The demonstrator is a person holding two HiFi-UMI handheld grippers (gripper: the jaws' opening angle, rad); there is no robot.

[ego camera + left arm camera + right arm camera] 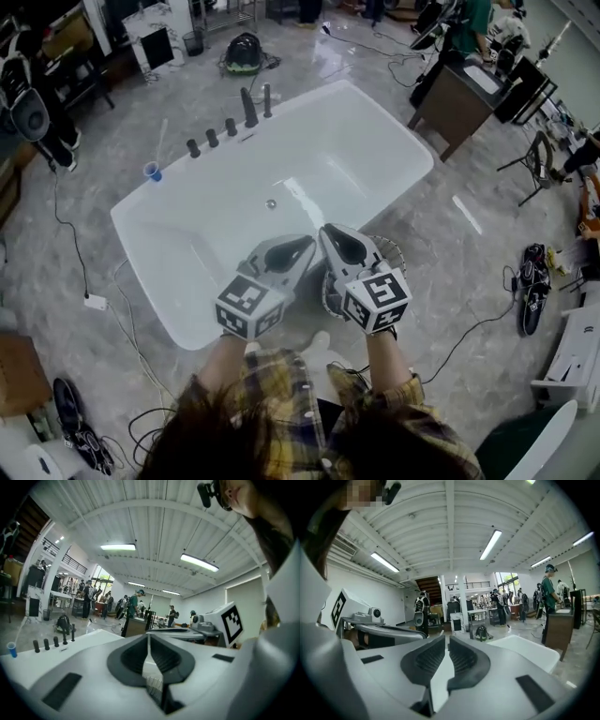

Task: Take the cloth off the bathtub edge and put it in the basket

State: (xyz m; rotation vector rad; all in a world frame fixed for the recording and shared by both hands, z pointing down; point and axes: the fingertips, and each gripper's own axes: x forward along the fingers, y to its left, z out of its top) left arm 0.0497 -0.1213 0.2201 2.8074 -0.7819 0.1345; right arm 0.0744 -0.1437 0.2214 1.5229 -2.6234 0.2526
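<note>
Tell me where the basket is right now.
In the head view, lower centre-right: the basket sits just outside the near rim of the bathtub, mostly hidden beneath the right gripper.

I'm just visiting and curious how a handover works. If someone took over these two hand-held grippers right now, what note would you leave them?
The left gripper is shut and empty, held up in front of the person.
The right gripper is shut and empty, level beside it.
The bathtub has no cloth on the part of its edge that shows; the grippers hide part of the near edge.
The basket stands on the floor by the tub's near side, mostly hidden behind the right gripper, so its contents cannot be seen.
Done: the cloth seems to be off the edge.
Left: check that it lies in the basket.
</note>
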